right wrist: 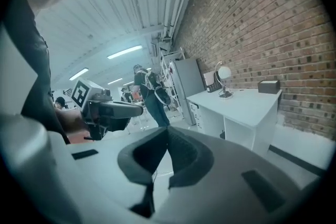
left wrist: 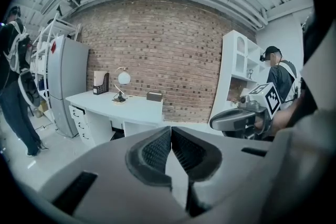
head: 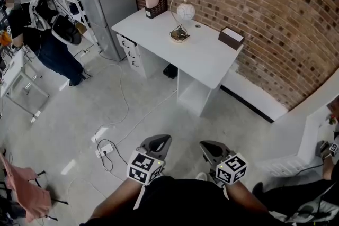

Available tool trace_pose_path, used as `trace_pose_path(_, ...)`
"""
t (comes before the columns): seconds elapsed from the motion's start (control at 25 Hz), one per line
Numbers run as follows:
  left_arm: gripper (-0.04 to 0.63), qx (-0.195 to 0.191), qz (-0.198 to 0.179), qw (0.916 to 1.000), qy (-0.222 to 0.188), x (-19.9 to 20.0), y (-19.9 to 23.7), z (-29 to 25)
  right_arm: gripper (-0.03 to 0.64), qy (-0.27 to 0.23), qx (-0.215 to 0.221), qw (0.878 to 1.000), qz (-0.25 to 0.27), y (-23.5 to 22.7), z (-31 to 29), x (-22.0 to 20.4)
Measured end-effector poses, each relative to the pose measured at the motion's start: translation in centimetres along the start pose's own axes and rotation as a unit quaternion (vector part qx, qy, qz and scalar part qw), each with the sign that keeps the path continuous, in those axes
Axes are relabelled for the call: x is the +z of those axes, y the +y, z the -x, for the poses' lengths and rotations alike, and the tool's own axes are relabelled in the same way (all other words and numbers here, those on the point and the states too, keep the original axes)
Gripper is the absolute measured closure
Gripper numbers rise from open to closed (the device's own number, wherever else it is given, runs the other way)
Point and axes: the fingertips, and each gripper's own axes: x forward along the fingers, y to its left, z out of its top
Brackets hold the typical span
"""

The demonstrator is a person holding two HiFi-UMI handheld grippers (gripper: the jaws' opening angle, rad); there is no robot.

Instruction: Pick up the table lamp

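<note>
Head view: left gripper [head: 160,141] and right gripper [head: 208,147] low by the body, jaws pressed together, nothing between them. Well ahead across the floor, table lamp [head: 185,11] upright on the white desk [head: 204,58], toward the brick wall, between file holder [head: 155,0] and small box [head: 231,37]. Walk in first, minding the floor cable [head: 123,97]. Spread one gripper's jaws before reaching. Probably best to take the thin curved stem low, near the base, then lift straight up.
</note>
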Motion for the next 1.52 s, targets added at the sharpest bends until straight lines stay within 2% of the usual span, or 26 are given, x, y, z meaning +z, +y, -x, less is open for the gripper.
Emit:
trace_pose_path(0.72, 0.589, -0.003, -0.008, 1.0, 0.004, 0.0, -0.3, -0.2, 0.612, 0.005, -0.015, 1.0, 0.009, -0.3, 0.2, 0.2)
trace_pose_path(1.0, 0.589, -0.01, -0.006, 0.9999, -0.011, 0.6, -0.4, -0.2, 0.608, -0.003, -0.017, 1.0, 0.01, -0.4, 0.1, 0.6)
trace_pose_path(1.16, 0.583, -0.007, -0.011, 0.9997, -0.019, 0.9, -0.4, -0.3, 0.531, -0.003, -0.01, 1.0, 0.017, -0.1, -0.1, 0.8)
trace_pose_path(1.28, 0.508, -0.005, -0.011, 0.9999, -0.011, 0.4, -0.3, -0.6, 0.48, -0.006, -0.011, 0.999, 0.029, 0.0, -0.2, 0.9)
trace_pose_path(1.52, 0.46, -0.003, -0.013, 0.9999, -0.007, 0.1, 0.0, -0.5, 0.371, -0.005, -0.031, 0.998, 0.049, -0.5, -0.3, 0.9)
